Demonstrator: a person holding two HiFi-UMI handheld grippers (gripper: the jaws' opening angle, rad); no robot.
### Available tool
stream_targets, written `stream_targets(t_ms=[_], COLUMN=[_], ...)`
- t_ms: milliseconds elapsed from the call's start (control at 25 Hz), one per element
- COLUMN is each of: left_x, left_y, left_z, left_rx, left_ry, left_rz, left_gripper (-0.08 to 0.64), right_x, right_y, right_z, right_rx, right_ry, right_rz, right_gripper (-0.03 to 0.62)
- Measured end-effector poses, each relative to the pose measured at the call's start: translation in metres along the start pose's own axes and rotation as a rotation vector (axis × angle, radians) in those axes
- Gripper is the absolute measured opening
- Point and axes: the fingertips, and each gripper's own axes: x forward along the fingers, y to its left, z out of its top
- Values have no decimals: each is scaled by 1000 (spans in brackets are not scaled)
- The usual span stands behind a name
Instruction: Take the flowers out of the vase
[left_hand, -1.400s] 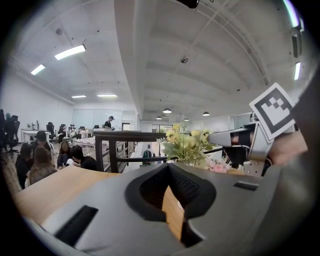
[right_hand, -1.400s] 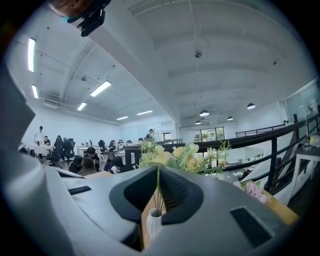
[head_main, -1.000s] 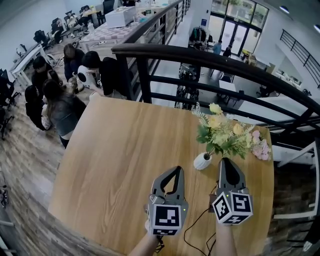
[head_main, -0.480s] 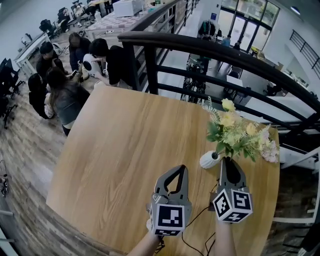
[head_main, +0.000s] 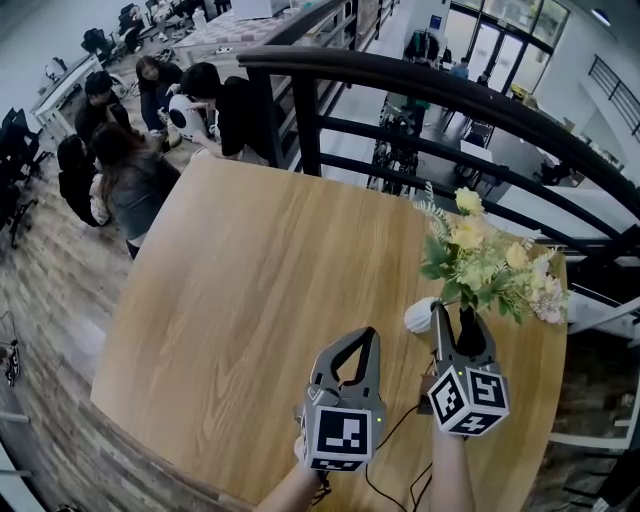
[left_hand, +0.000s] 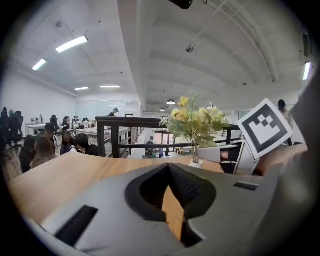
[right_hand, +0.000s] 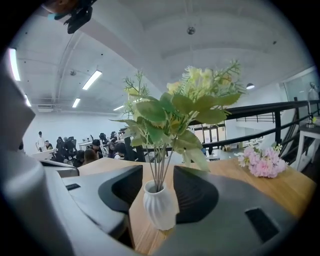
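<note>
Flowers (head_main: 482, 262) stand in the white vase (head_main: 418, 315) on the right of the table (head_main: 250, 280). We judge them light and thin-stemmed, best pinched just above the rim. Our right gripper (head_main: 458, 322) is opening, with the vase between its jaws and untouched. Our left gripper (head_main: 362, 342) is pressed together, empty.

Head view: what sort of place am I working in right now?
Probably an upper gallery of an open-plan office. The wooden table stands against a black railing, and beyond it, on a lower floor, are desks and a group of people gathered together.
</note>
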Motion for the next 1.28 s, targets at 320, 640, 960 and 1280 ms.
stream_targets(t_ms=[320, 640, 960, 1280], left_x=[7, 13, 19, 21], left_y=[-1, 3, 3, 4], left_z=[-6, -11, -19, -25], left_rx=[-32, -27, -30, -62], left_ry=[25, 30, 33, 55], left_rz=[-3, -3, -10, -8], left_gripper=[32, 32, 32, 32], right_x=[13, 22, 33, 36], right_y=[0, -6, -2, 2], right_z=[-3, 2, 2, 6], right_rx=[-1, 7, -2, -27], right_ry=[11, -3, -7, -26], right_rz=[-4, -16, 6, 29], right_gripper=[238, 239, 239, 181])
